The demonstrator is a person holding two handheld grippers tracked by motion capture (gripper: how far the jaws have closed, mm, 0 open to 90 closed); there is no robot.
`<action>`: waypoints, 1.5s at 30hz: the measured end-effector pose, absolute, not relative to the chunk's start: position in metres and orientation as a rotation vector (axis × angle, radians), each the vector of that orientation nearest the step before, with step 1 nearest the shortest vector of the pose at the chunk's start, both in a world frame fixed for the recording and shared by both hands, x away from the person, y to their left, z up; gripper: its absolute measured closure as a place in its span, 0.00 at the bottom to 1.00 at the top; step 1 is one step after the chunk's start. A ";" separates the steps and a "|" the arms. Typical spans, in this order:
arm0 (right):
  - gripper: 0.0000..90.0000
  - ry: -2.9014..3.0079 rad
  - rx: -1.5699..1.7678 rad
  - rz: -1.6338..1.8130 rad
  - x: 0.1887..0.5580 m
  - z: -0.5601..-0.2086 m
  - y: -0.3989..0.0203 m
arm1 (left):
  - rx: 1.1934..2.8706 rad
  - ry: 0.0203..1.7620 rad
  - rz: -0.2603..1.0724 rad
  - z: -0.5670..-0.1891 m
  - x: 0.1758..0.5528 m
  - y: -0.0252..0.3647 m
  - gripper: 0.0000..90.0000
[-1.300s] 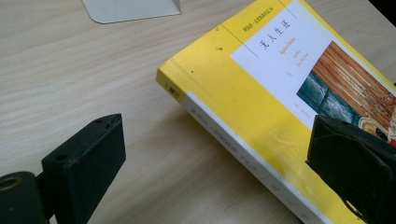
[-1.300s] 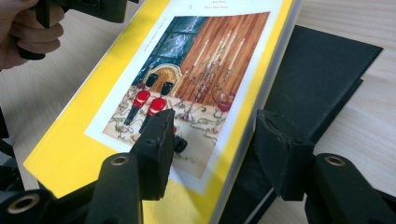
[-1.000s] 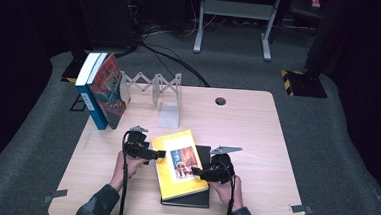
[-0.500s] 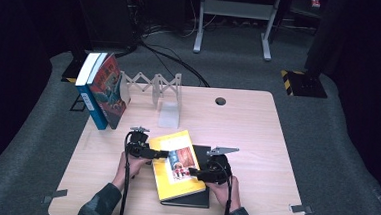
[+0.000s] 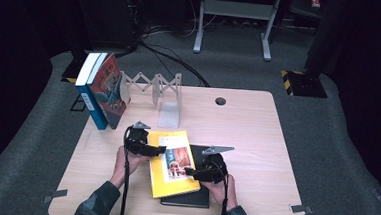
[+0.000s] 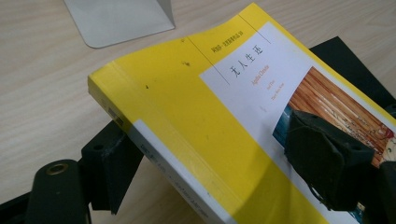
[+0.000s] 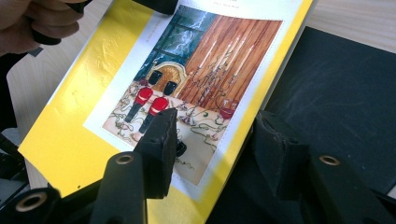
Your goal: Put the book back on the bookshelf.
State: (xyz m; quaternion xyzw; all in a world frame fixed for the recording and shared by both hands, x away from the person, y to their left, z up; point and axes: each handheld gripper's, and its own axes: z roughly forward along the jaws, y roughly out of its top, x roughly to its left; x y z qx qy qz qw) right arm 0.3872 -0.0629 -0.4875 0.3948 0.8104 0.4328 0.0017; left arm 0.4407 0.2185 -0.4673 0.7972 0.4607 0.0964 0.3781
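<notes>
Glossy paper yellow book [image 5: 172, 164], wood-grain table [image 5: 257, 126]

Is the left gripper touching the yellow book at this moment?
Touching. In the left gripper view, the left gripper has one jaw on the cover of the yellow book and the other under its spine edge, the jaws having just closed further.

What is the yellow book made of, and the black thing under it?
The yellow book looks like a paperback: its glossy card cover shines and bends up at the spine. The black thing beneath looks matte, perhaps a cloth or card cover, with faint scuff marks; I can't tell which.
</notes>
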 end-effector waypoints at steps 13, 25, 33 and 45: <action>0.56 2.535 1.218 1.387 0.391 -0.490 -0.056 | 2.105 1.097 0.314 -0.451 0.441 0.216 0.49; 0.57 2.558 1.198 1.410 0.395 -0.491 -0.051 | 2.141 1.120 0.241 -0.445 0.456 0.221 0.52; 0.58 2.580 1.173 1.399 0.397 -0.490 -0.051 | 2.144 1.157 0.162 -0.451 0.476 0.219 0.41; 0.58 2.570 1.183 1.392 0.396 -0.489 -0.051 | 2.050 1.168 0.080 -0.455 0.493 0.229 0.58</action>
